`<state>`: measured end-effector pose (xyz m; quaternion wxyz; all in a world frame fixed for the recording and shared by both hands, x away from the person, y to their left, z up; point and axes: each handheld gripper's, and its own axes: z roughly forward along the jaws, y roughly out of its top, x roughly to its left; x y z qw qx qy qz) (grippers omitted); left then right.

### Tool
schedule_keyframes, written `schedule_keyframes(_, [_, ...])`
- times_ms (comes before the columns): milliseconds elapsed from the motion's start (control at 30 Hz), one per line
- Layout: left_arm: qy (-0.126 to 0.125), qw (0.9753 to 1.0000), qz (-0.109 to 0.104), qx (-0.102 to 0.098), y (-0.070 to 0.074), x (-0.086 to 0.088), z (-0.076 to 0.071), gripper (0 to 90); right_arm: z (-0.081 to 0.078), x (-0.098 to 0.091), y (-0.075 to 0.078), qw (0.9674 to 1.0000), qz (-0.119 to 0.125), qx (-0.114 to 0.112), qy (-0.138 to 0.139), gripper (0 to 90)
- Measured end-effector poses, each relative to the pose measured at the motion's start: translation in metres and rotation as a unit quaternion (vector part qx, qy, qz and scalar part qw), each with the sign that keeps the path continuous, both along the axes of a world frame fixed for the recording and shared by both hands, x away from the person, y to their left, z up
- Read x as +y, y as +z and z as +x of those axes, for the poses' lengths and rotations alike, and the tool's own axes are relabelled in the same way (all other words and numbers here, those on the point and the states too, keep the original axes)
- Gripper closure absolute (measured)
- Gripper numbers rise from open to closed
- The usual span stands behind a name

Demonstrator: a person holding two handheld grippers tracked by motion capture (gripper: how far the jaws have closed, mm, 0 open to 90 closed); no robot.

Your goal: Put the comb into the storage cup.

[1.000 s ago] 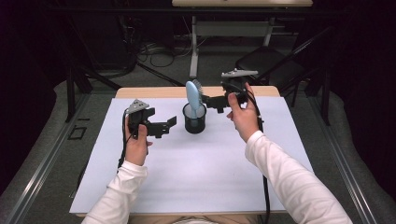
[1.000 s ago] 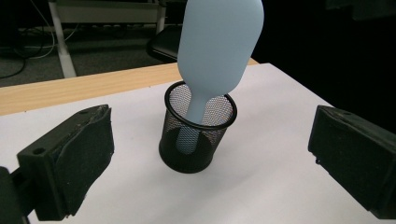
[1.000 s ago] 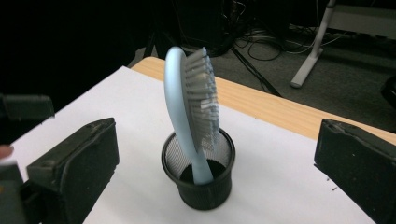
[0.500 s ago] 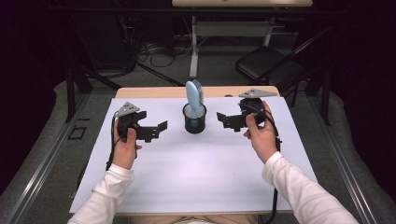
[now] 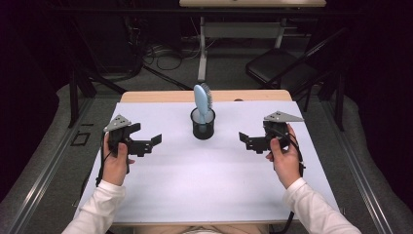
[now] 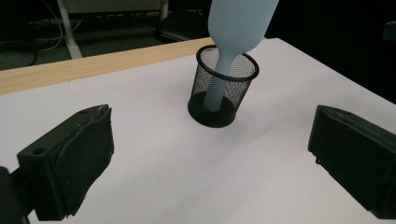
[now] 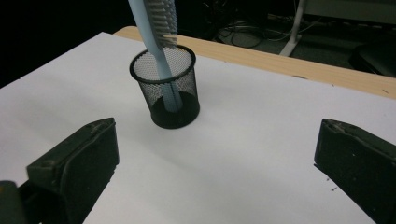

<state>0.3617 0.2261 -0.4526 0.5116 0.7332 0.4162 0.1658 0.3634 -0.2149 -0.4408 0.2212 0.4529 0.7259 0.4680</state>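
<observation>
Blue brush [image 5: 201, 100] upright in unlabelled black mesh cup [image 5: 202, 125], no writing

Obstacle, single: black mesh cup [image 5: 203, 124], far centre of the desk [image 5: 204, 185], with a pale blue brush [image 5: 202, 100] standing in it and rising above the rim. Open white surface on the left, right and near sides. Left tool [image 5: 150, 145] and right tool [image 5: 246, 140] flank the cup, each well apart from it.
</observation>
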Motion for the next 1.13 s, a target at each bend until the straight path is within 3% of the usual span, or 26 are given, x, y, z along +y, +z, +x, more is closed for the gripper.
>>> schedule_keyframes(333, [-0.001, 1.0000, -0.002, 0.006, -0.020, 0.013, -0.008, 0.5, -0.016, -0.019, -0.033, 0.9996, -0.001, 0.008, -0.027, 0.0])
schedule_keyframes(533, [0.000, 0.9999, -0.009, 0.005, -0.029, 0.018, -0.012, 0.5, -0.026, -0.026, -0.050, 0.9992, -0.014, 0.003, -0.038, 0.0])
schedule_keyframes(667, [-0.005, 1.0000, -0.007, -0.001, -0.033, 0.018, -0.012, 1.5, -0.031, -0.030, -0.057, 0.9987, -0.011, 0.001, -0.050, 0.0])
schedule_keyframes(1133, [-0.006, 1.0000, 0.001, 0.006, -0.046, 0.019, -0.010, 1.8, -0.039, -0.046, -0.077, 0.9970, -0.006, 0.006, -0.077, 0.7])
